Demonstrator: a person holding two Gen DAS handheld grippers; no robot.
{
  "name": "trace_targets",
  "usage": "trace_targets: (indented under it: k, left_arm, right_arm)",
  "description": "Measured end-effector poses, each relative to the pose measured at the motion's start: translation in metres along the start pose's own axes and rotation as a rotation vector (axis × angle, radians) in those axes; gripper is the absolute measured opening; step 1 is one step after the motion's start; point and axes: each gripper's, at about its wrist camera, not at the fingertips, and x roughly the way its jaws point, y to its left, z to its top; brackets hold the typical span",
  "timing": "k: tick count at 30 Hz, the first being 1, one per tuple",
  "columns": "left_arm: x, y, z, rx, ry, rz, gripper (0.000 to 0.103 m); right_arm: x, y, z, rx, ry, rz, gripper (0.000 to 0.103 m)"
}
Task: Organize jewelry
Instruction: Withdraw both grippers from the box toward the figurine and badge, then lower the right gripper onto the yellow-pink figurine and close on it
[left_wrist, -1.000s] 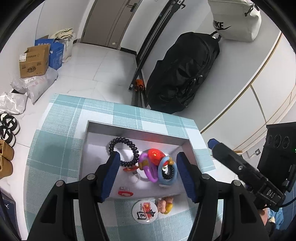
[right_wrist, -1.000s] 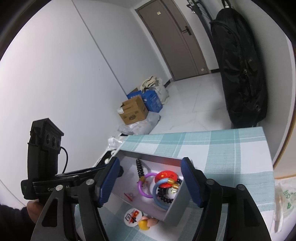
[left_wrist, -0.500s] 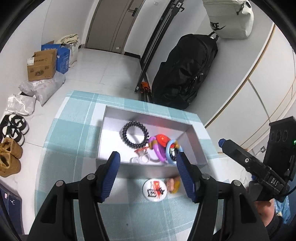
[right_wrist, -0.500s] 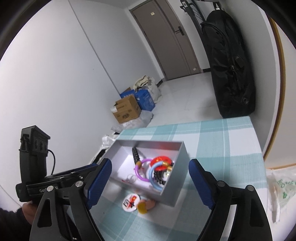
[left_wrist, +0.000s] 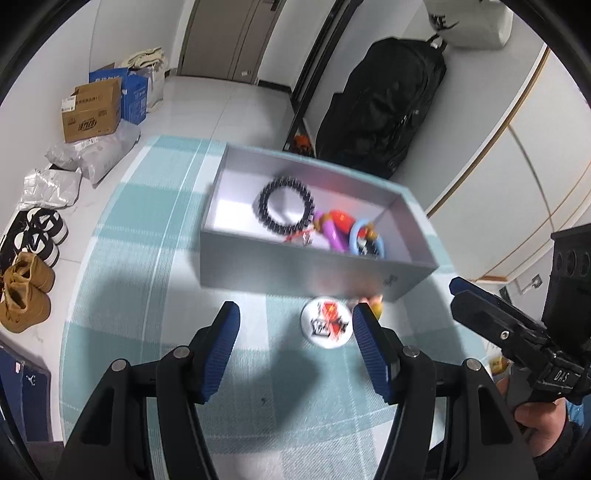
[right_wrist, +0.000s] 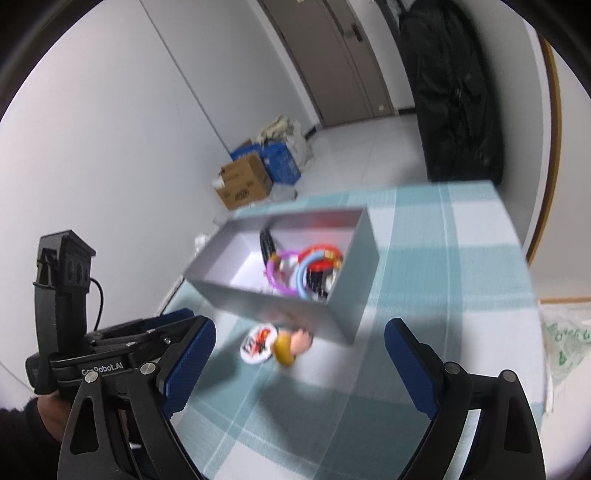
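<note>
A grey open box (left_wrist: 317, 269) (right_wrist: 273, 299) sits on the checked cloth. It holds a black bead bracelet (left_wrist: 286, 205), a purple ring (left_wrist: 330, 232) (right_wrist: 275, 273), a blue ring (left_wrist: 365, 242) (right_wrist: 301, 277) and a red piece (left_wrist: 341, 219). A round white badge (left_wrist: 327, 321) (right_wrist: 258, 341) and a small yellow and pink figure (left_wrist: 373, 304) (right_wrist: 291, 345) lie on the cloth in front of the box. My left gripper (left_wrist: 295, 349) is open and empty, held back from the box. My right gripper (right_wrist: 299, 363) is open and empty; it also shows in the left wrist view (left_wrist: 458, 286).
The teal checked tablecloth (left_wrist: 147, 258) covers the table. A black bag (left_wrist: 384, 103) leans on the wall beyond the table. Cardboard boxes (left_wrist: 92, 110), plastic parcels and shoes (left_wrist: 26, 288) lie on the floor at left. A plastic bag (right_wrist: 565, 343) lies at right.
Both grippers have pulled back and away from the box, which now looks farther off. The right gripper's jaws have opened wider. The items in the box have not moved.
</note>
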Motion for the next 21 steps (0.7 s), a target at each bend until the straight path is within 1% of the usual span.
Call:
trace_targets:
  k: [4, 9, 11, 12, 15, 16, 18, 20, 21]
  left_arm:
    - [-0.003, -0.002, -0.007, 0.031, 0.011, 0.012, 0.058]
    - [-0.015, -0.001, -0.007, 0.065, -0.031, 0.032, 0.058]
    - [-0.017, 0.002, -0.006, 0.055, -0.031, 0.031, 0.059]
    - [-0.019, 0.005, -0.005, 0.041, -0.032, 0.031, 0.059]
    - [-0.021, 0.009, -0.006, 0.024, -0.036, 0.024, 0.059]
    - [-0.023, 0.011, -0.005, 0.021, -0.041, 0.022, 0.059]
    - [-0.025, 0.01, -0.005, 0.026, -0.047, 0.014, 0.059]
    - [-0.027, 0.008, -0.006, 0.046, -0.055, 0.028, 0.059]
    - [-0.027, 0.008, -0.006, 0.053, -0.053, 0.032, 0.059]
  right_arm:
    - [0.013, 0.001, -0.006, 0.014, 0.049, 0.013, 0.093]
    - [0.027, 0.004, -0.009, 0.026, 0.083, 0.032, 0.093]
    - [0.032, 0.006, -0.01, 0.023, 0.095, 0.04, 0.09]
    - [0.035, 0.007, -0.01, 0.019, 0.101, 0.037, 0.089]
    - [0.042, 0.009, -0.01, 0.018, 0.111, 0.032, 0.079]
    - [0.044, 0.008, -0.01, 0.023, 0.113, 0.026, 0.078]
    - [0.047, 0.006, -0.01, 0.031, 0.117, 0.019, 0.074]
    - [0.051, 0.005, -0.01, 0.036, 0.123, 0.016, 0.069]
    - [0.053, 0.005, -0.01, 0.035, 0.128, 0.017, 0.065]
